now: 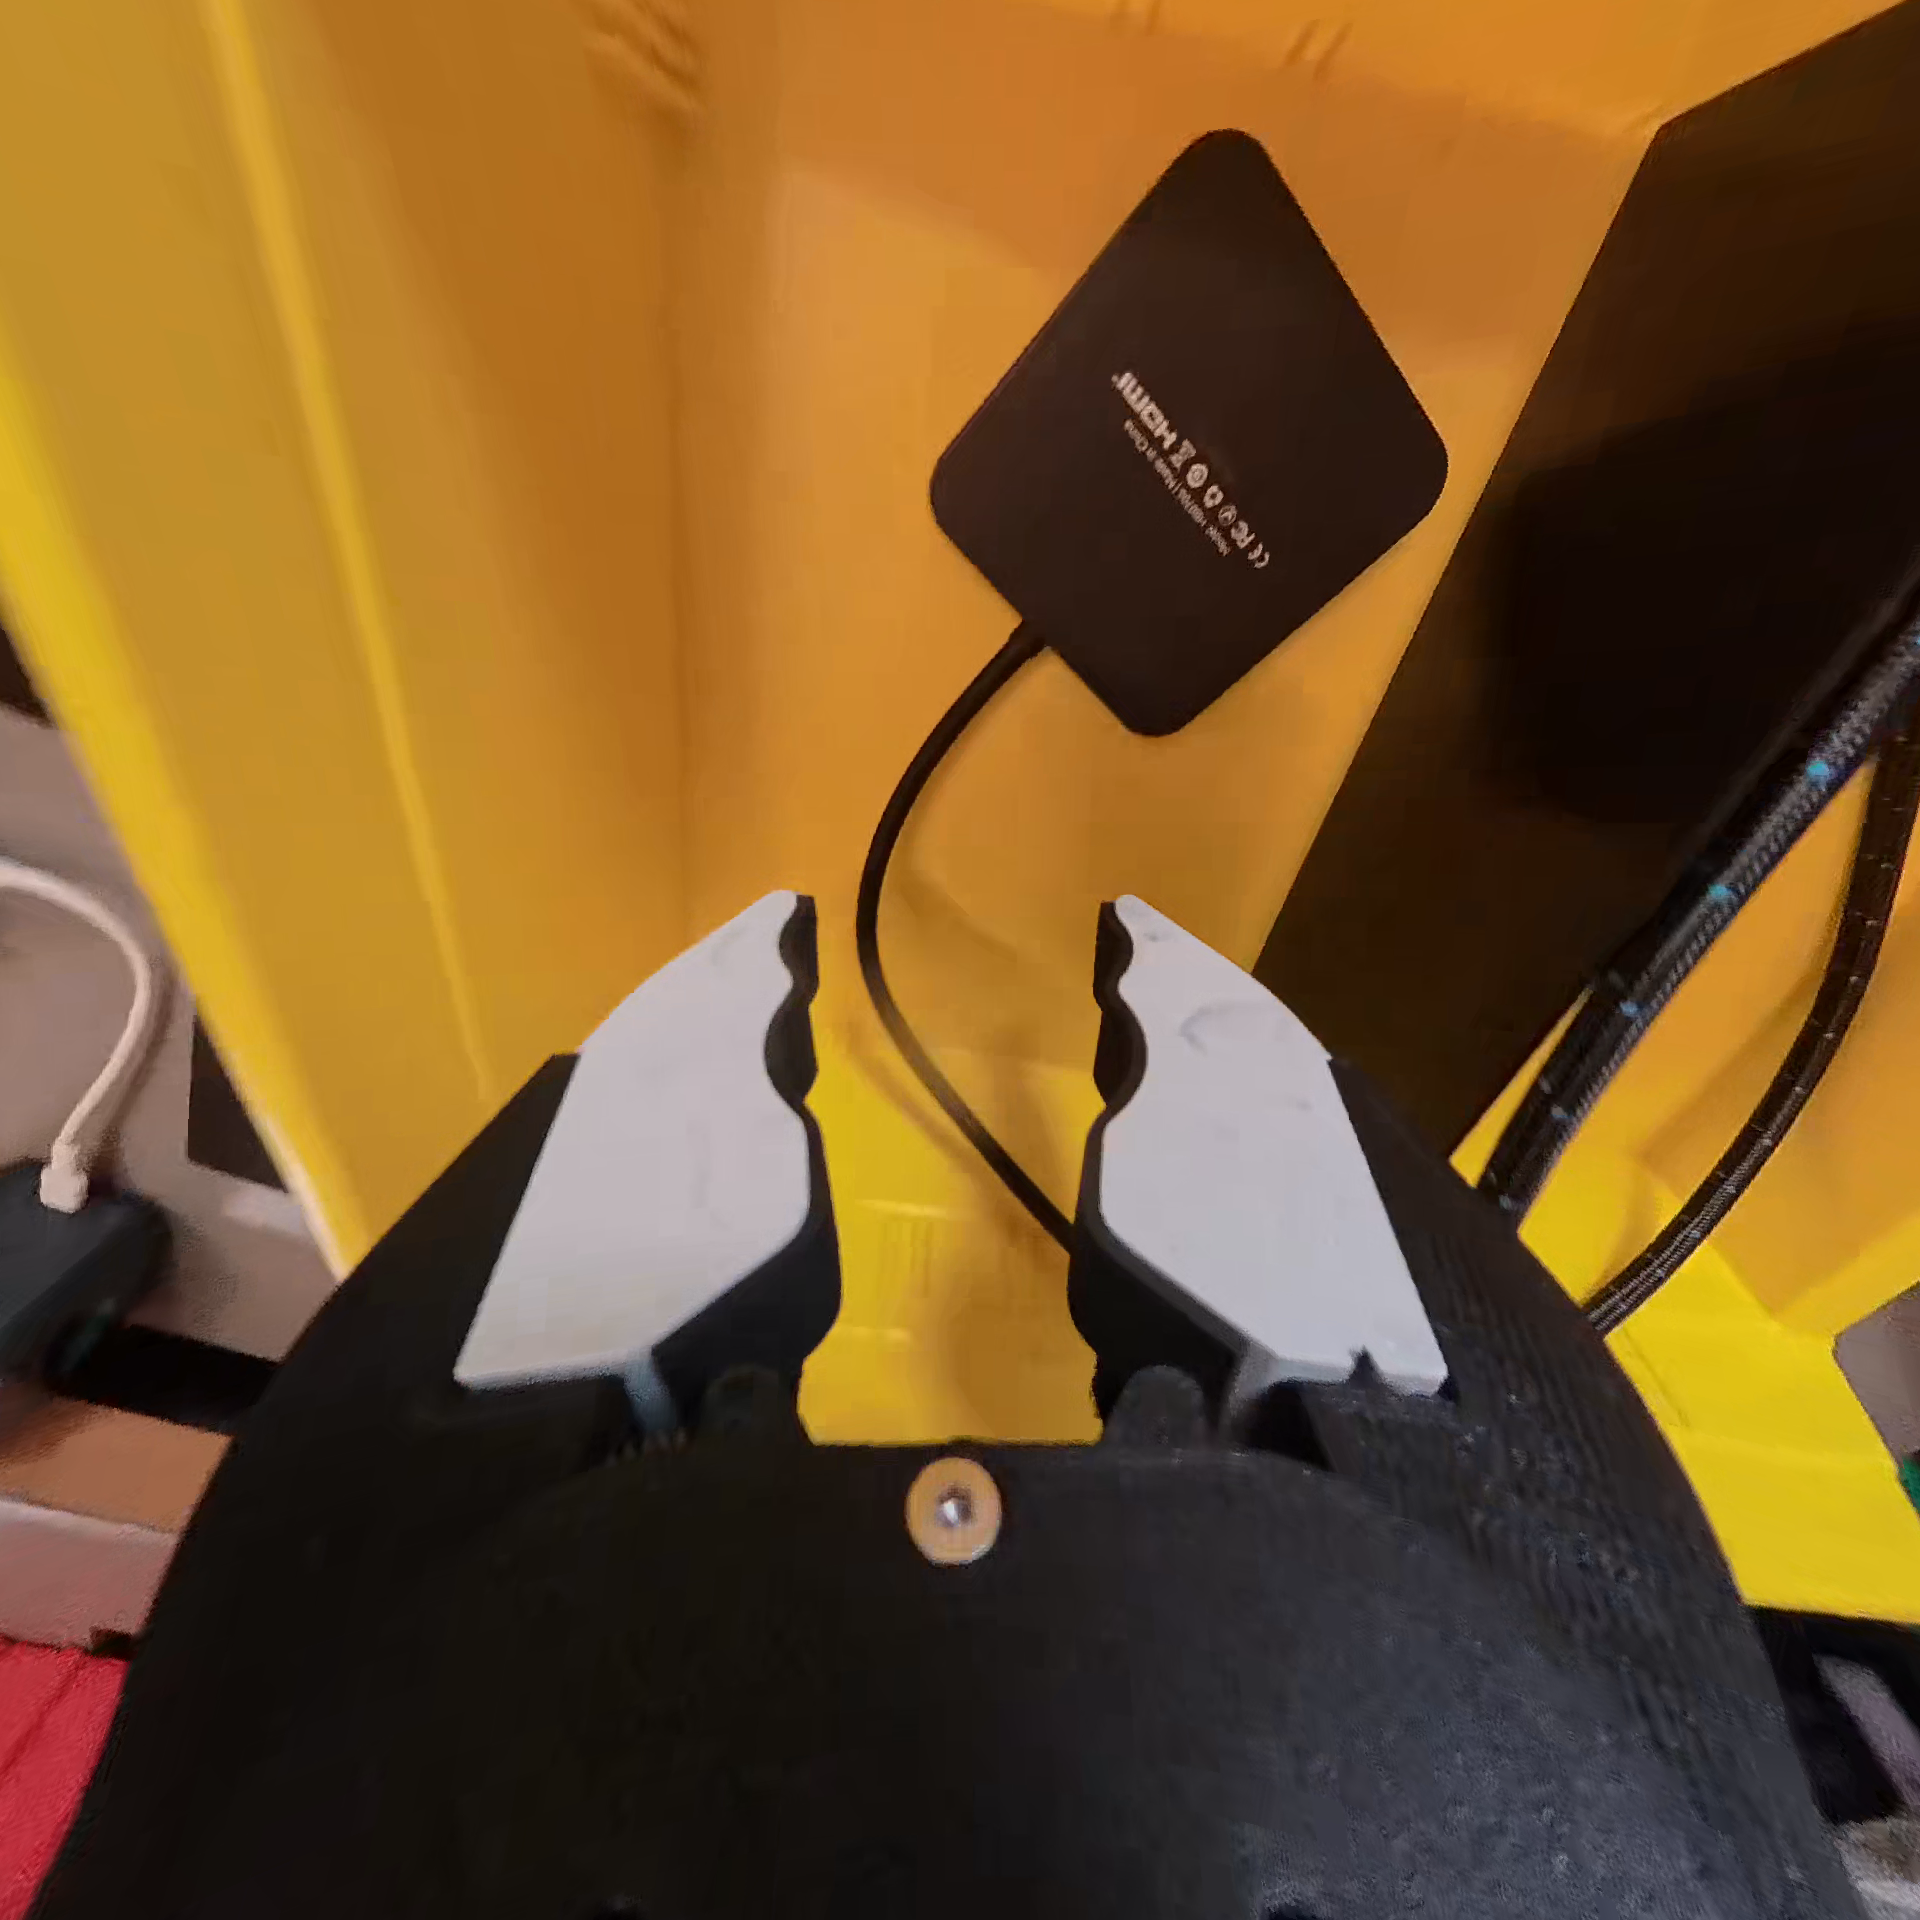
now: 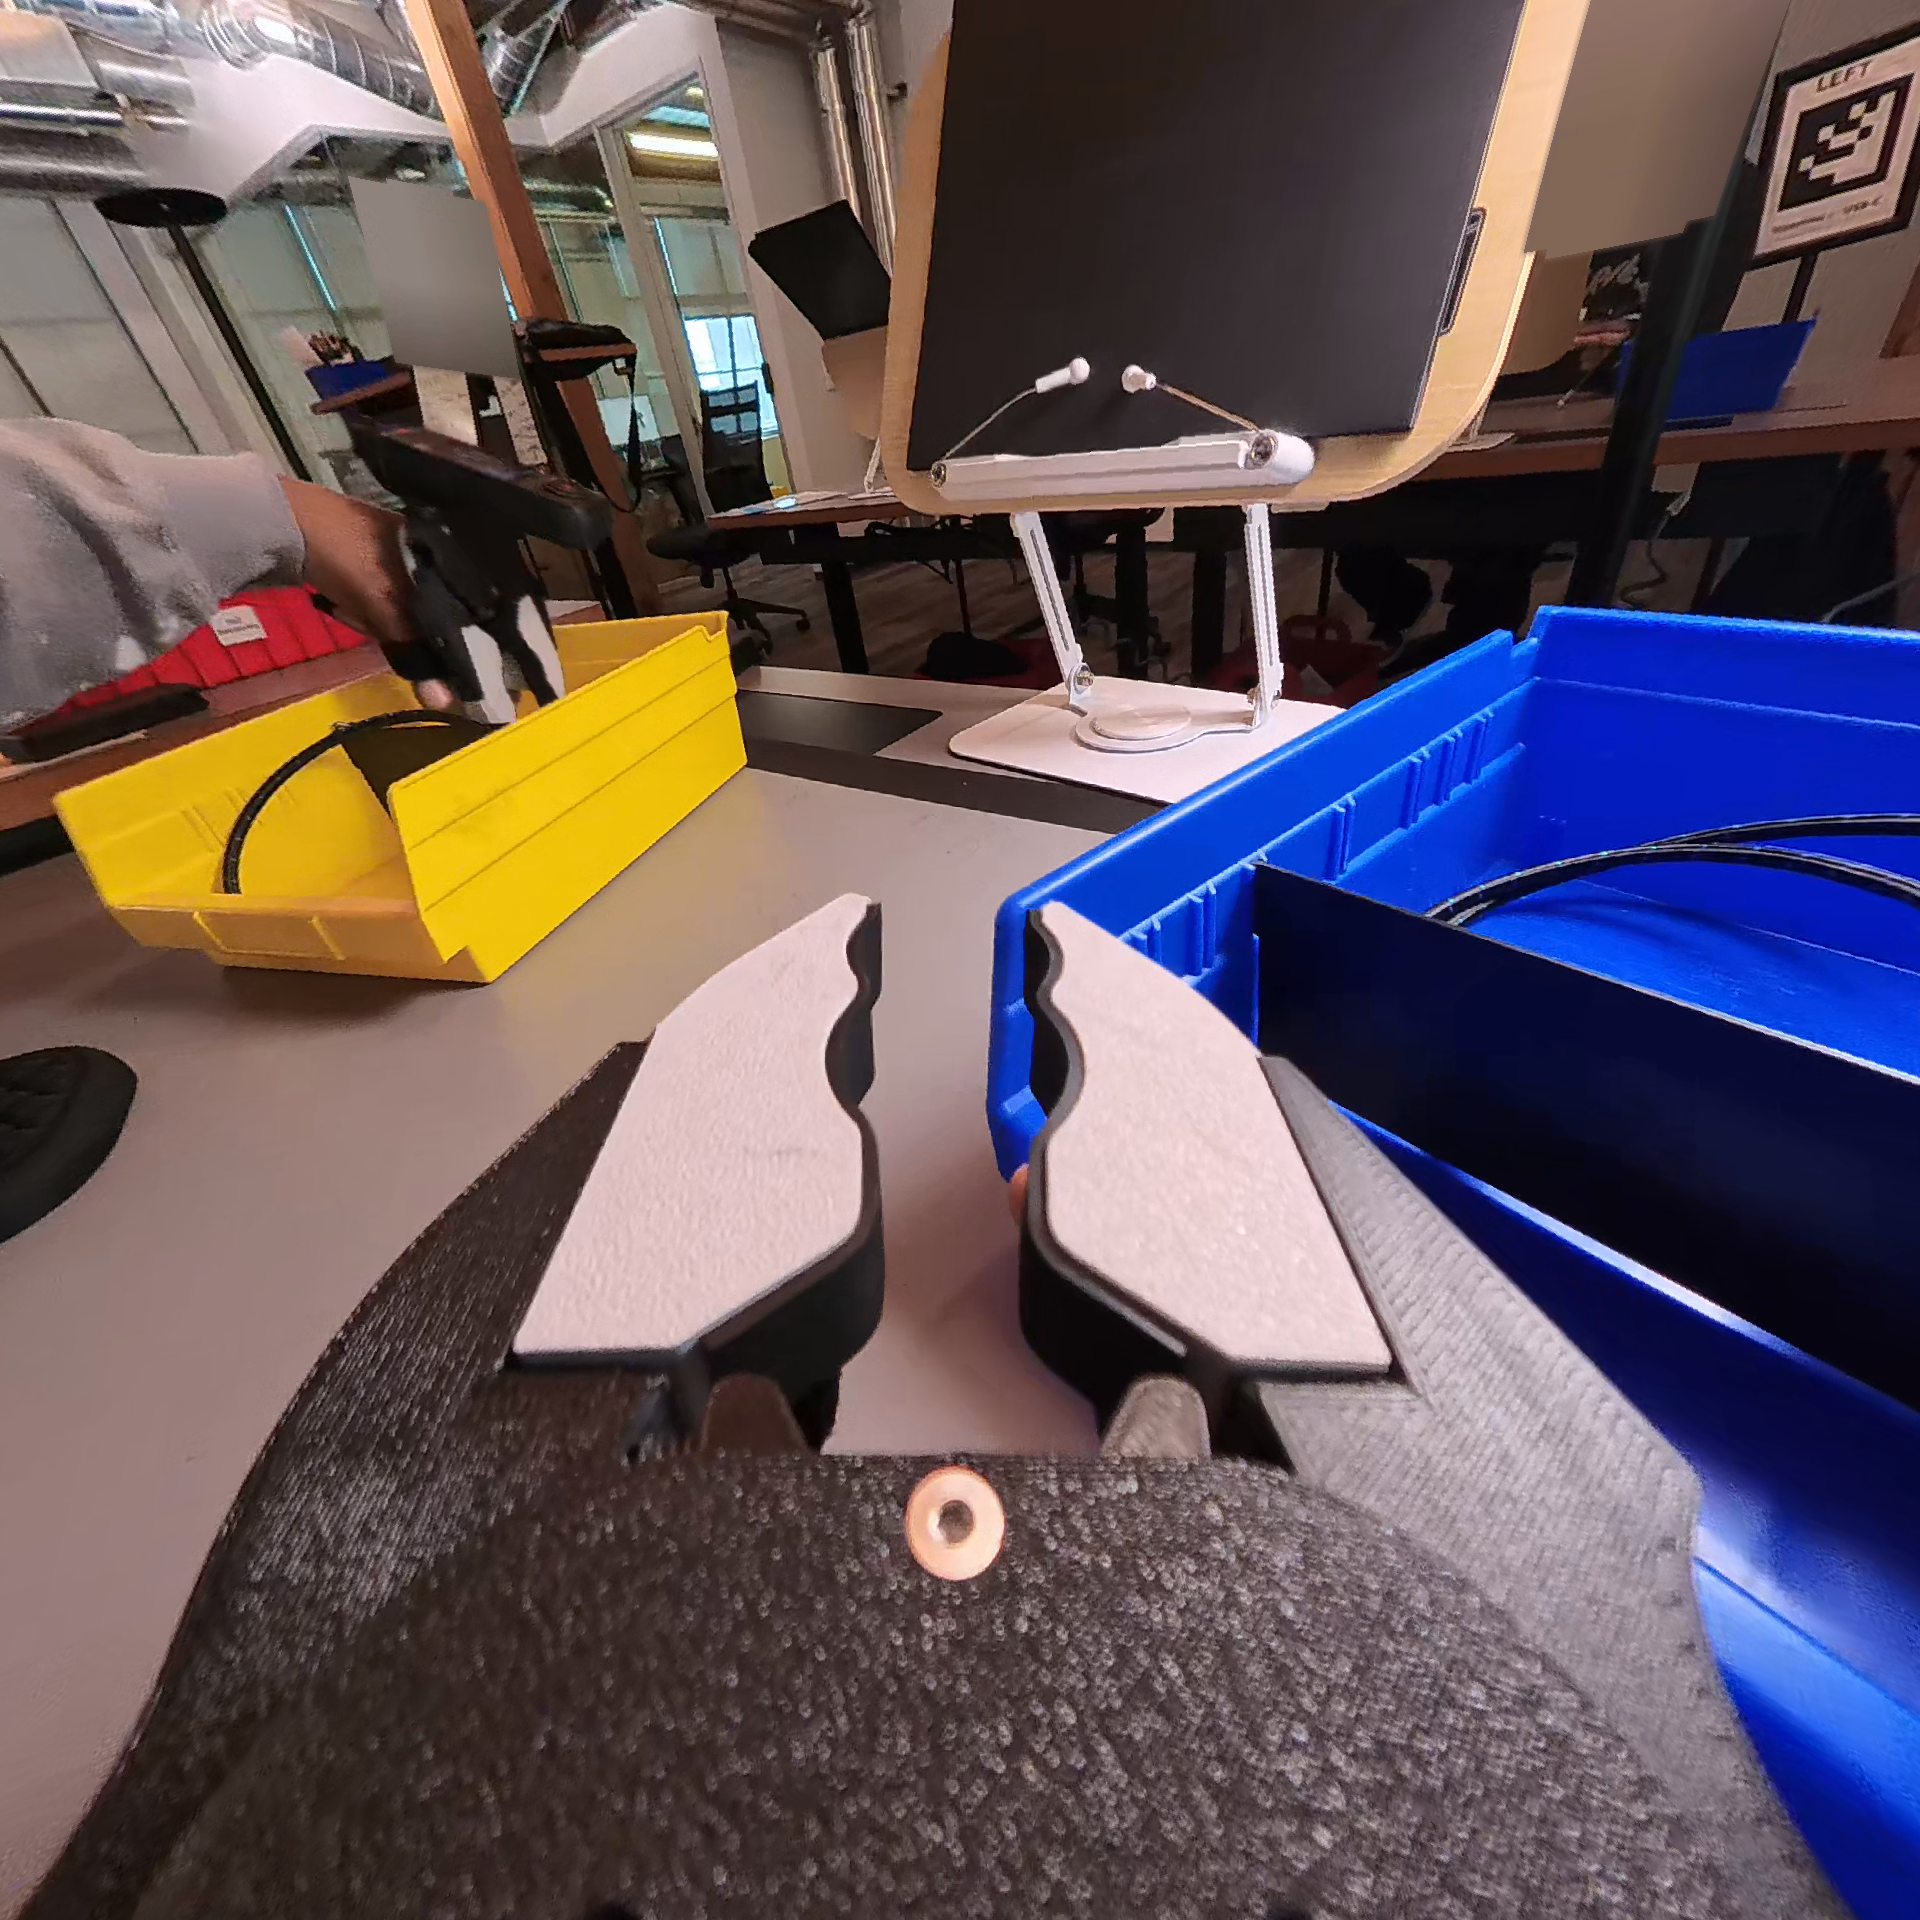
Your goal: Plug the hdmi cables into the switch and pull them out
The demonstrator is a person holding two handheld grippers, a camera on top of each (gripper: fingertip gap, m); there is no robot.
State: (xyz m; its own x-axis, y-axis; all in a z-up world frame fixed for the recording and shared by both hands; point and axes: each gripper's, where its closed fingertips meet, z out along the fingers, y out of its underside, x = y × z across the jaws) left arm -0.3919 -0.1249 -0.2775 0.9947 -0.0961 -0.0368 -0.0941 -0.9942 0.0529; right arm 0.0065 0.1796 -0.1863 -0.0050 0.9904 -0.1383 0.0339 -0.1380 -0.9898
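Observation:
The black square HDMI switch (image 1: 1184,436) lies underside up on the floor of the yellow bin (image 1: 499,520), its thin black lead (image 1: 883,883) curving toward me. My left gripper (image 1: 956,914) is open and empty, hovering inside the bin just short of the switch, the lead passing between its fingers. A braided black HDMI cable (image 1: 1704,1039) runs beside a black divider (image 1: 1662,520). My right gripper (image 2: 951,925) is open and empty above the grey table, beside the blue bin (image 2: 1455,727), where black cables (image 2: 1662,852) lie behind a black divider (image 2: 1558,997).
In the right wrist view the yellow bin (image 2: 582,790) sits far left with the left gripper (image 2: 499,665) and a hand dipping into it. A white stand (image 2: 1132,717) holding a dark panel is at the back. A black pad (image 2: 52,1122) lies at the left edge.

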